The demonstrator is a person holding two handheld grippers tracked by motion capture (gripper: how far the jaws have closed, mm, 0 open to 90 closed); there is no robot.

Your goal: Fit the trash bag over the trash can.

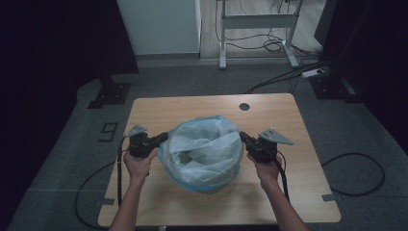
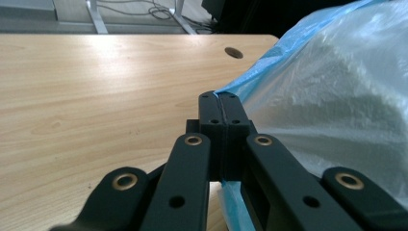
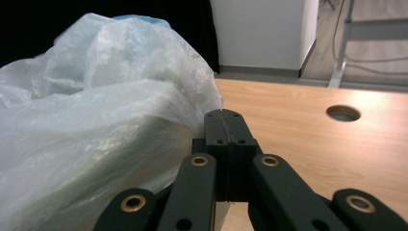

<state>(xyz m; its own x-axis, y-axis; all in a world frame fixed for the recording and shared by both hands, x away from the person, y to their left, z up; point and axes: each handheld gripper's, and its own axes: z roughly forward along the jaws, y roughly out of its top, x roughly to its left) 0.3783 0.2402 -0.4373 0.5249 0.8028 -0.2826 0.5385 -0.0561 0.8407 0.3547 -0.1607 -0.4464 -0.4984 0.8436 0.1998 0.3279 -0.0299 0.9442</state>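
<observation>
Right now the blue-rimmed plastic bag [image 1: 204, 151] sits at the centre of the frame on the wooden table [image 1: 159, 108]; we have the left gripper [image 1: 163, 138] and right gripper [image 1: 244, 137] each clamped fully closed on opposite edges, so we should pull evenly, keeping tension balanced to avoid tearing.

bag [image 1: 204, 149] | thin translucent plastic, pale blue rim, whitish crumpled inside | mouth open and puffed up | stands mid surface [image 1: 269, 202], nearer the front edge | edges pinched at left and right

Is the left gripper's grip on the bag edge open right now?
No, the left gripper has its jaws pressed together on the blue edge of the plastic bag.
</observation>
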